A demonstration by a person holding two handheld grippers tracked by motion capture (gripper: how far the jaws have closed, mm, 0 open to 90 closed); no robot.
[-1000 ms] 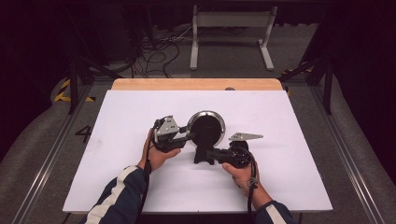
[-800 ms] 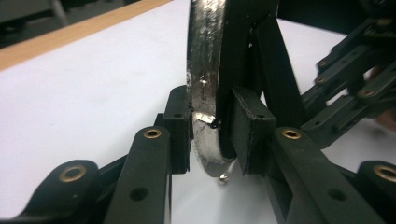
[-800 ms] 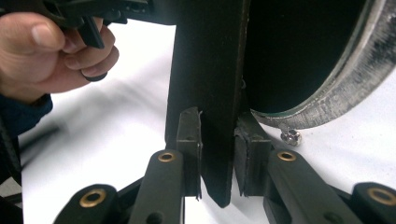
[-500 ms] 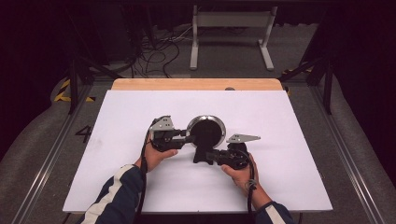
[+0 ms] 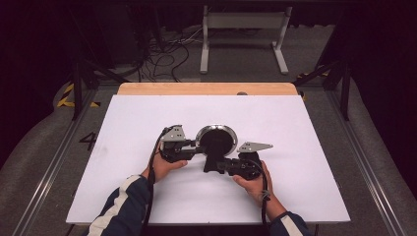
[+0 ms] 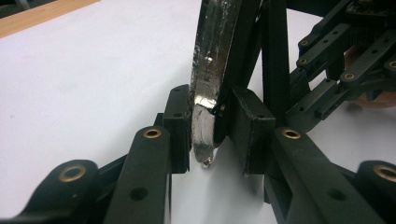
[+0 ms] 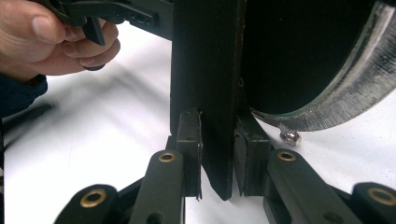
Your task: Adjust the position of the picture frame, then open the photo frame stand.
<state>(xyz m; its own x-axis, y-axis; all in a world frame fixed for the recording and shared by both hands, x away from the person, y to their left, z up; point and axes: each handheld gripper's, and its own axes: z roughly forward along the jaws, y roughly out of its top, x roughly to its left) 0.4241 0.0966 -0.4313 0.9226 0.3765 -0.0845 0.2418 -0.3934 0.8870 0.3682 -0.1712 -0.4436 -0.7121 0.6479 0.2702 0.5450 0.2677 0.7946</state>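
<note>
A round disc (image 5: 216, 139) with a dark face and a silver rim stands on a black stand near the middle of the white table (image 5: 295, 123). My left gripper (image 5: 196, 150) reaches in from the left and is shut on the disc's silver rim (image 6: 208, 93), which sits between its pads (image 6: 180, 126) in the left gripper view. My right gripper (image 5: 212, 165) comes from the right and is shut on the flat black stand (image 7: 205, 70). Beside the stand, the disc (image 7: 299, 51) curves away, with a small metal stud (image 7: 289, 136) under its rim.
The white board lies on a wooden tabletop (image 5: 206, 89) whose far edge shows. Behind the table are cables (image 5: 167, 54) on the floor and a white metal frame (image 5: 243, 29). Metal rails (image 5: 54, 162) run along both sides.
The disc and both grippers have shifted slightly toward the near edge of the table. Both holds look the same.
</note>
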